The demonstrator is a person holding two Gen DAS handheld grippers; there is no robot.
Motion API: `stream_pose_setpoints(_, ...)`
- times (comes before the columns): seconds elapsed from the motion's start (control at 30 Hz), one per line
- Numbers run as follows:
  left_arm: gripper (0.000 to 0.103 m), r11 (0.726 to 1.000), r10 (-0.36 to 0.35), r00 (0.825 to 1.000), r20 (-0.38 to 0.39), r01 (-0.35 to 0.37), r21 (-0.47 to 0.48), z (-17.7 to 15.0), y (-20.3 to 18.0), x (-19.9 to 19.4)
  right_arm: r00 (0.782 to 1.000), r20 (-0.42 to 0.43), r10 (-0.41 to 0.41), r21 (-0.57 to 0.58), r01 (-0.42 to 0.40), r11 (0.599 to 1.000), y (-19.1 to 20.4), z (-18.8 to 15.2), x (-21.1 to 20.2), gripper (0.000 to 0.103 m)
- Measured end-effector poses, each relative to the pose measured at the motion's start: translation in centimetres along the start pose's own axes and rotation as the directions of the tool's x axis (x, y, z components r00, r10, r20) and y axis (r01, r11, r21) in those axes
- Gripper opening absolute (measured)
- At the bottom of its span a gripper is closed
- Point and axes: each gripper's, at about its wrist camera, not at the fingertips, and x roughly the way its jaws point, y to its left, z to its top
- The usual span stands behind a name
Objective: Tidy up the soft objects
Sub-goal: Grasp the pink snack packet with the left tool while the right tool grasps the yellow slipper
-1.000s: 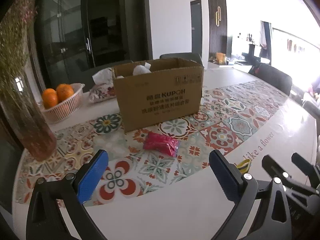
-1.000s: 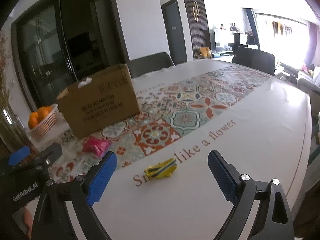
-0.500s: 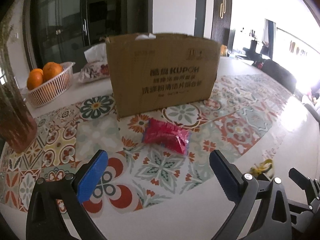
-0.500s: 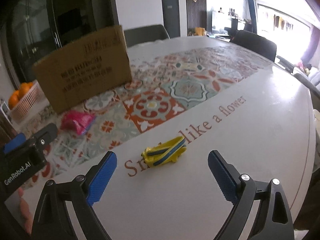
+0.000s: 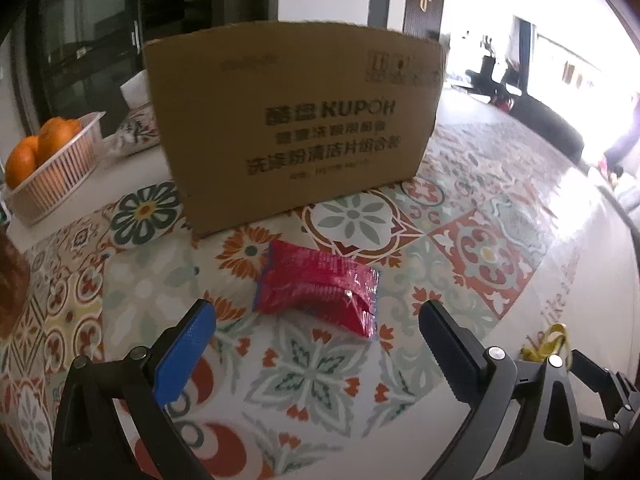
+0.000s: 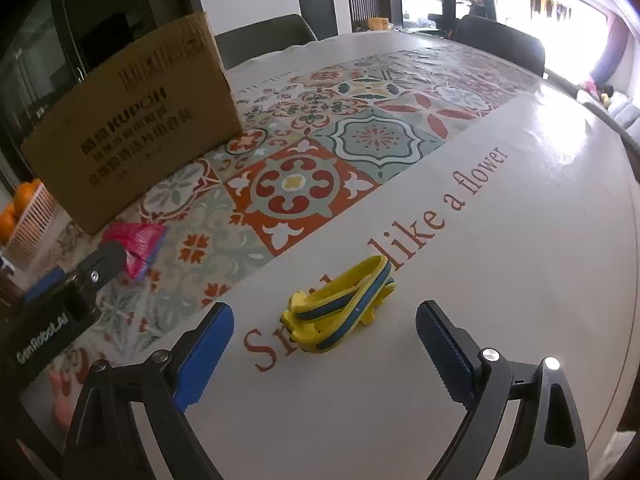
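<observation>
The tabletop (image 6: 540,240) is carrying everything here, its patterned runner lying along the middle and a plain white band with printed lettering running beside the near edge. The cardboard box (image 5: 292,120) is standing upright on the runner toward the far-left part of the table, its top hidden from both cameras, and it is probably where the soft things are meant to go. Off its left side a basket of oranges (image 5: 52,168) is sitting on the plain surface.

The red packet (image 5: 320,284) is lying flat on the runner just in front of the box, apart from it. It is looking like a light, crinkly film pouch with soft contents; the film is likely slippery, so pinching across the plump middle should hold better than catching a sealed end. The left gripper (image 5: 316,348) is hanging just short of it with its jaws spread wide, holding nothing.

The yellow-and-blue bundle (image 6: 340,306) is resting on the white band near the front edge, touching the lettering. It is appearing to be looped rubbery bands, very light and springy, likely to squash and spread under pressure; closing across the whole stack at mid-length should be gathering all the loops. The right gripper (image 6: 322,346) is sitting before it, jaws wide apart and empty.
</observation>
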Motion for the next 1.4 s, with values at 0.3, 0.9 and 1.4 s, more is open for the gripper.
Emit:
stream_pose_setpoints(0.3, 0.103, 1.000, 0.005, 0.999, -0.038, -0.005, -0.011, 0.7, 0.9, 2.6, 0.997, 0.008, -0.078, -0.023, 0.078, 0.997, 0.7, 0.6, 1.1, 0.094)
stream_pose_setpoints(0.9, 0.076, 0.998, 0.010, 0.997, -0.080, -0.005, 0.066, 2.0, 0.0, 5.6, 0.996, 0.046, -0.074, -0.070, 0.077, 0.995, 1.0, 0.6, 1.2, 0.083)
stream_pose_setpoints(1.4, 0.053, 0.997, -0.061, 0.995, -0.085, 0.064, 0.036, 1.1, -2.5, 4.0, 0.998, 0.053, 0.024, -0.161, -0.015, 0.987, -0.4, 0.8, 0.6, 0.054)
